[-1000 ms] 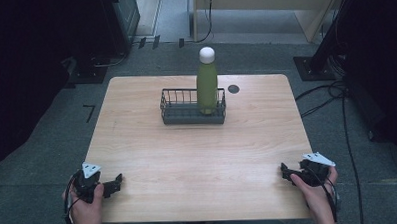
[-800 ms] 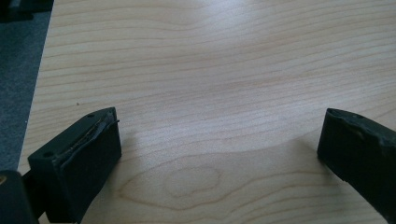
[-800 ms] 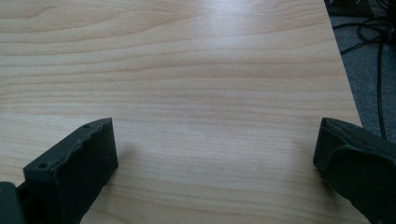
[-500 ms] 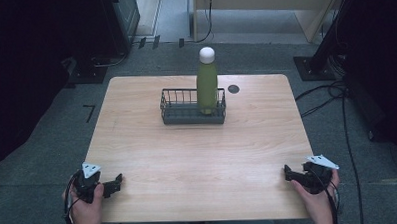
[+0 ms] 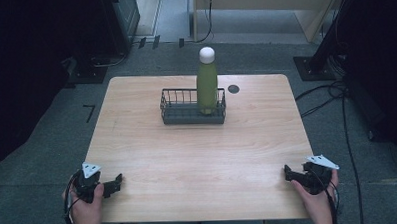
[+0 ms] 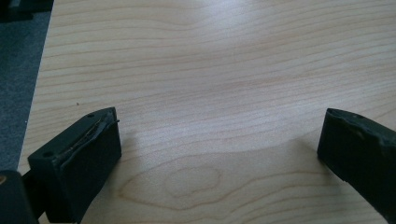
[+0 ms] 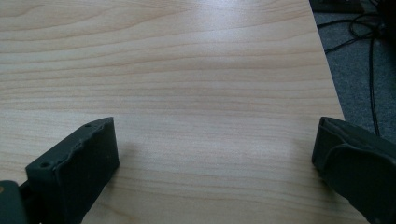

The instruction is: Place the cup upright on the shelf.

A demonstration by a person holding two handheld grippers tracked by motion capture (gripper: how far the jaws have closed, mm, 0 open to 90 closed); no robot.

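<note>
The green bottle [image 5: 206, 86] stands upright inside the wire basket [image 5: 192, 113], braced by its walls. Well short of the basket, left claw [image 5: 115, 183] and right claw [image 5: 288, 172] rest spread apart, empty, on the tabletop [image 5: 198, 162].

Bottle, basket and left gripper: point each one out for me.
Bottle [image 5: 207, 84], high view, on its green body.
Basket [image 5: 192, 115], high view, on its front wall.
Left gripper [image 5: 120, 182], high view, between the tips of its open jaws.

Black tools [image 5: 113, 185], seemingly grey-plated
</note>
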